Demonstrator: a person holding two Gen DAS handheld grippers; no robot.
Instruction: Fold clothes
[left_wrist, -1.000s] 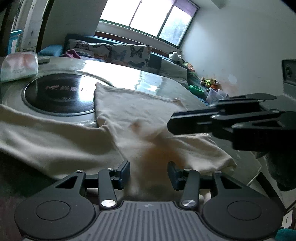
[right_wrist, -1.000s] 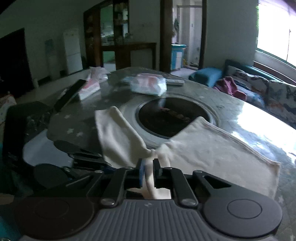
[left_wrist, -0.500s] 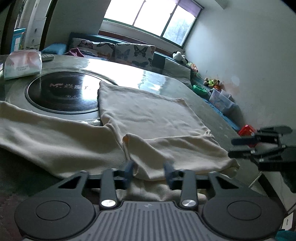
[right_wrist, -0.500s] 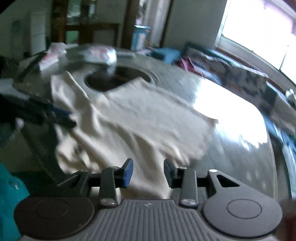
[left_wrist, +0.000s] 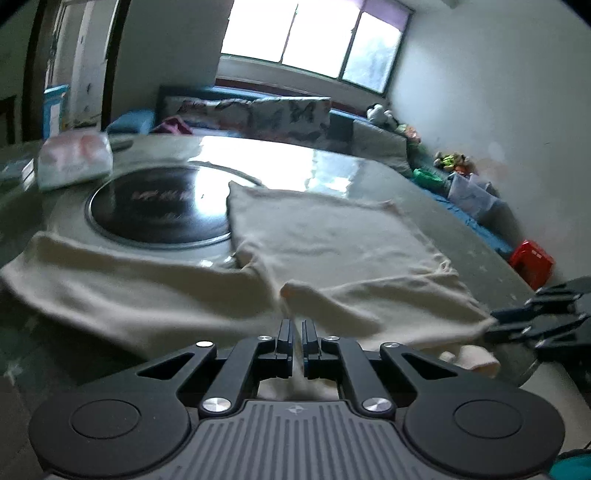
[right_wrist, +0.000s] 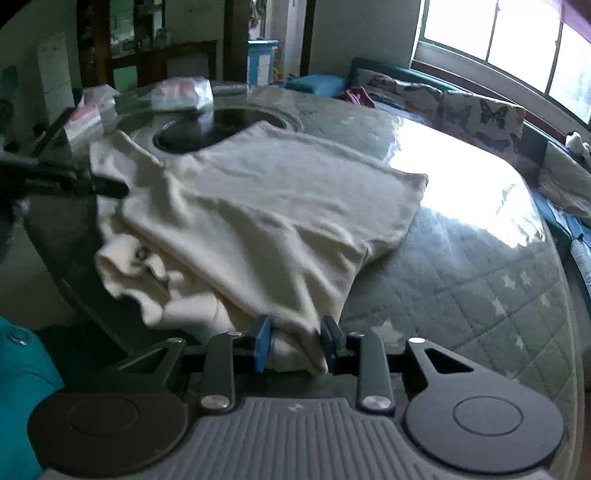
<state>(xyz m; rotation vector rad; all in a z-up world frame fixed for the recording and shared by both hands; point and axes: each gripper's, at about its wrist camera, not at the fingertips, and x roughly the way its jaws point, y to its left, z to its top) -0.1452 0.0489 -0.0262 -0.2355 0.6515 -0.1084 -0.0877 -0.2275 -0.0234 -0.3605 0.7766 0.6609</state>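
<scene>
Your left tool (left_wrist: 298, 328) has gone from spread to pressed together, its fingers now almost touching over the near edge of the shirt (left_wrist: 325, 236); whether cloth is caught between them, you cannot tell from these views. Your right tool (right_wrist: 297, 341) has swung back in from the side and is now sitting low at the shirt's near corner.

That right tool is staying spread, with a fold of the shirt's edge lying between its blue-padded fingers (right_wrist: 264, 341) and not yet pinched.

The shirt is lying across the desk (right_wrist: 480, 280), partly folded, one layer doubled over the near part. Its far corner is overlapping the dark round plate (left_wrist: 159, 210) set in the desk, and a sleeve is stretching out to the left of that plate's near rim. Bunched cloth is hanging over the desk's edge nearest you. A soft plastic pack (left_wrist: 74, 158) is resting beyond the plate.
</scene>
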